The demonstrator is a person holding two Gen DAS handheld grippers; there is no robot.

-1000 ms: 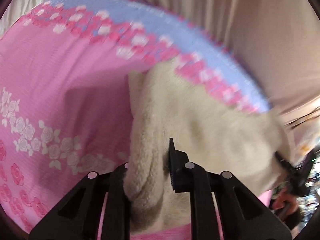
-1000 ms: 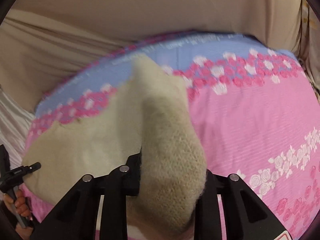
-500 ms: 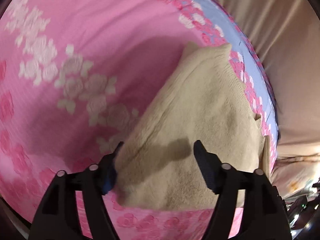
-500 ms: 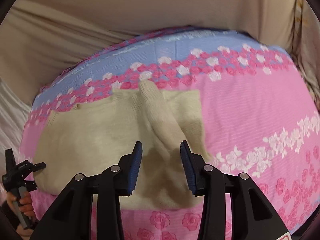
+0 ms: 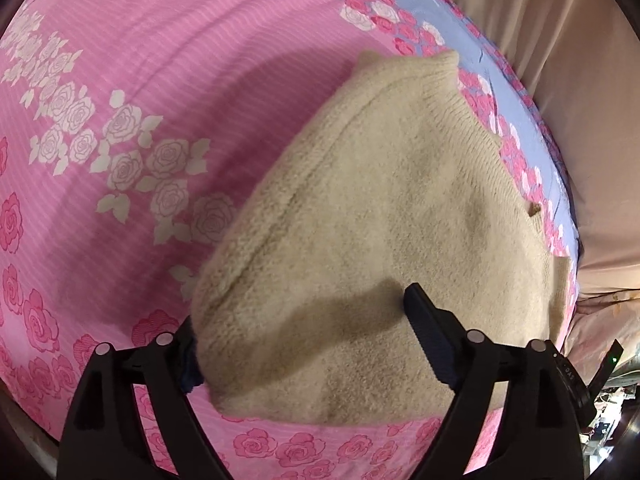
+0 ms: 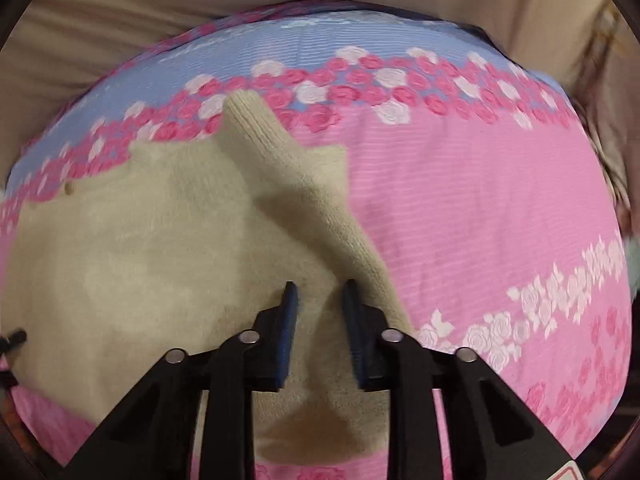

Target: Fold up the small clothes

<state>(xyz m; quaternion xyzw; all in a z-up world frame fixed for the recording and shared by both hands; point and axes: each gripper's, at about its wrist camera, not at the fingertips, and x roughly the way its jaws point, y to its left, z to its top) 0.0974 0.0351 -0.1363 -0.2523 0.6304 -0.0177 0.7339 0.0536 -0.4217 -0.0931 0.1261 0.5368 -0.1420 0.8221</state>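
1. On the pink rose-printed bedsheet (image 5: 168, 92) lies a cream knitted sweater (image 5: 380, 216), near the sheet's blue border strip (image 6: 280, 46), which runs along the sweater's far edge.
2. The left wrist view alone shows the sweater's folded side seam curving toward the camera, and a small brown spot (image 5: 534, 210) at the sweater's edge beside the border strip.
3. The right wrist view alone shows a ribbed sleeve (image 6: 288, 156) lying diagonally across the sweater, its cuff reaching onto the border roses.
4. The left gripper (image 5: 304, 340) is spread wide over the sweater's near end, one finger at its left edge, the other above the knit; it holds nothing.
5. The right gripper (image 6: 318, 320) hovers over the sweater beside the sleeve, fingers parted with a narrow gap, clamping nothing.
6. No writing is readable; a red-edged label at the right wrist view's lower corner is cut off.
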